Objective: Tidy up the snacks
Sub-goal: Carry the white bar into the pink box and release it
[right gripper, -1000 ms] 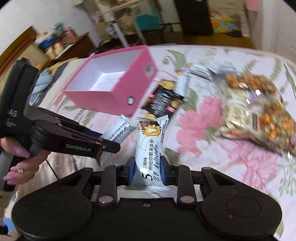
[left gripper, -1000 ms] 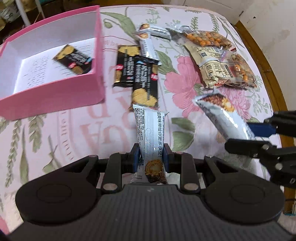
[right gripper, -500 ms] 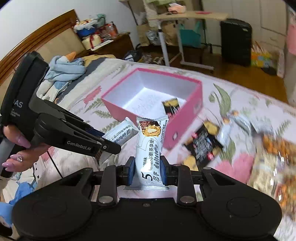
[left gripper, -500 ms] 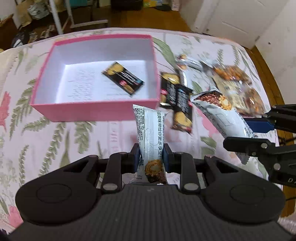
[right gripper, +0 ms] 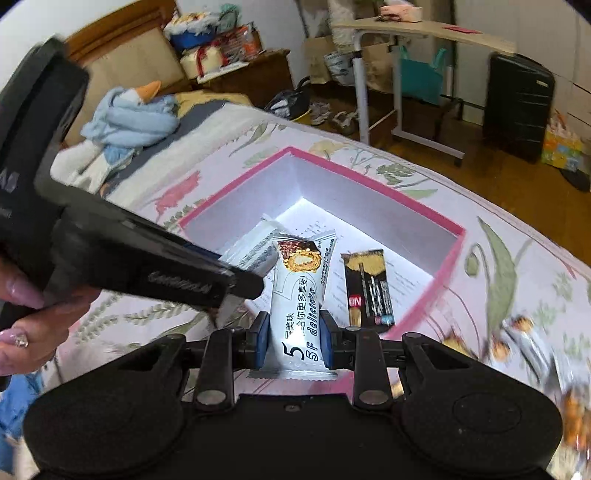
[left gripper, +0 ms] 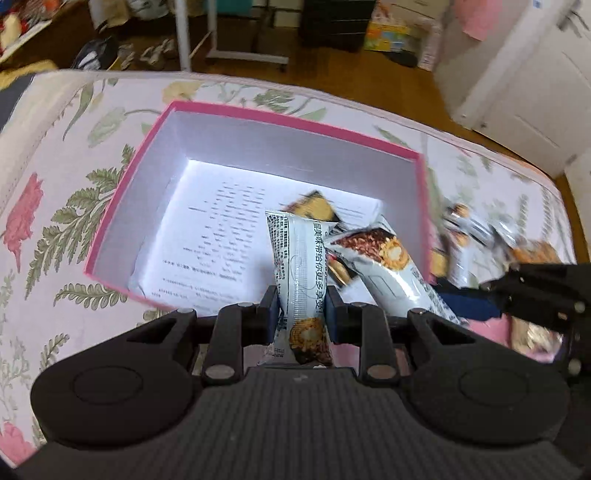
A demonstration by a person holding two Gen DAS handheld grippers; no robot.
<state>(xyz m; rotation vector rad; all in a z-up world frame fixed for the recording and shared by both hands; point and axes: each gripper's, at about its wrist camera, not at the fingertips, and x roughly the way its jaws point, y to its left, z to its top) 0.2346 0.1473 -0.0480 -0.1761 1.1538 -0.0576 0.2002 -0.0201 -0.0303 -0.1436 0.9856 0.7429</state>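
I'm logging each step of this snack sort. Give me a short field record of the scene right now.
left gripper: shut on a white packet, over the box
right gripper: shut on a second white packet, over the box
box: pink, open, on a floral cloth
in box: one black packet, printed sheet
outside box: more snacks, blurred

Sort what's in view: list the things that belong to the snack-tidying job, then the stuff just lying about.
Part of the job:
- pink box
- black snack packet lying in the box
- white snack packet in the left claw
- white wafer packet in the right claw
- loose snacks beside the box

Just lying about:
- blue plush toy
- black suitcase
- side table
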